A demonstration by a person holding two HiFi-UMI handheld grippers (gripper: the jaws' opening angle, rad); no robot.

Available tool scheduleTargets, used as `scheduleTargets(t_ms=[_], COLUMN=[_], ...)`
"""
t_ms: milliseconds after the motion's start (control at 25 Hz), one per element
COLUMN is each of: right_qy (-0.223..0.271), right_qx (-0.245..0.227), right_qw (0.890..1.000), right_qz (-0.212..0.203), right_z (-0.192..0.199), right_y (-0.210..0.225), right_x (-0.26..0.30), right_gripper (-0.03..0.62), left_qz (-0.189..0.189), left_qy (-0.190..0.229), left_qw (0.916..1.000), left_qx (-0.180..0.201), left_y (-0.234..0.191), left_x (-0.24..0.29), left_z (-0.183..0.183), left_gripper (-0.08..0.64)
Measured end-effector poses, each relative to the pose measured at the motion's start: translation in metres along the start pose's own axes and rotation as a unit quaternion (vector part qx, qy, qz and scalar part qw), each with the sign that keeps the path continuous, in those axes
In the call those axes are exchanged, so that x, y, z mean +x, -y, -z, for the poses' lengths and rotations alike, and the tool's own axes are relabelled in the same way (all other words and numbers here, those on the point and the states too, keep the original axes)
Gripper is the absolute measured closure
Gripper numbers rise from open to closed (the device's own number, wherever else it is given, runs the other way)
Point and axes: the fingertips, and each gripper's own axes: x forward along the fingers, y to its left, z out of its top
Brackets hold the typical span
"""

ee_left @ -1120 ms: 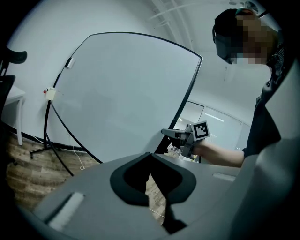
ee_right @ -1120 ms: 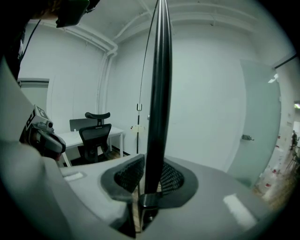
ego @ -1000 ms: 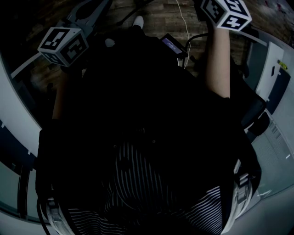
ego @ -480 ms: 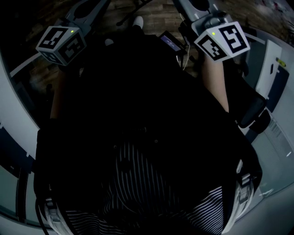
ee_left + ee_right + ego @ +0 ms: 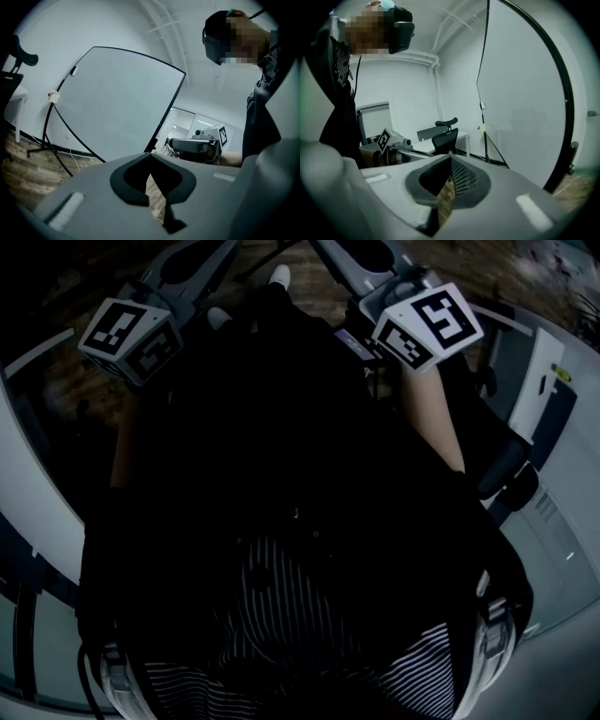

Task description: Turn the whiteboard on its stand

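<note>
The whiteboard (image 5: pixel 117 103) is a large white panel in a thin black frame on a black stand (image 5: pixel 47 140). It stands ahead of my left gripper (image 5: pixel 150 157) and apart from it. In the right gripper view the whiteboard (image 5: pixel 525 93) fills the right side, its black edge (image 5: pixel 563 93) close by. My right gripper (image 5: pixel 450 160) is shut, empty and touches nothing. My left gripper's jaws meet at the tips with nothing between them. Each gripper sees the other: the right gripper (image 5: pixel 194 149), the left gripper (image 5: pixel 393 142). The head view shows both marker cubes (image 5: pixel 127 334) (image 5: pixel 429 324) above my dark clothing.
A black office chair (image 5: pixel 445 135) and a white desk (image 5: pixel 461 137) stand behind the board. A second chair (image 5: pixel 14 70) is at the left. A thin tripod (image 5: pixel 487 140) stands by the wall. A white cable (image 5: pixel 75 161) lies on the wood floor.
In the head view my right gripper has swung left and down from the top right corner toward the middle. My left gripper has shifted slightly.
</note>
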Motion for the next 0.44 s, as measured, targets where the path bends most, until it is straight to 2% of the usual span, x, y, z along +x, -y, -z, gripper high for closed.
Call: scheduleTargets(t_ms=[120, 200, 320, 440], right_qy=[-0.020, -0.033, -0.033, -0.027], right_qx=[0.007, 0.012, 0.021, 0.026], right_qw=[1.000, 0.999, 0.999, 0.999], right_qz=[-0.007, -0.010, -0.018, -0.030], right_z=[0.030, 0.049, 0.067, 0.077], right_y=[-0.050, -0.066, -0.066, -0.064], right_x=[0.000, -0.005, -0.029, -0.068], right_gripper=[0.589, 0.589, 0.589, 0.589], left_qz=[0.004, -0.003, -0.007, 0.000], left_qy=[-0.015, -0.018, -0.014, -0.017], left_qw=[0.9999, 0.9998, 0.9999, 0.9999], left_qx=[0.005, -0.001, -0.007, 0.001], left_y=[0.010, 0.012, 0.032, 0.073], left_x=[-0.045, -0.059, -0.049, -0.027], left_z=[0.031, 0.045, 0.057, 0.070], left_gripper=[0.557, 0.557, 0.557, 0.557])
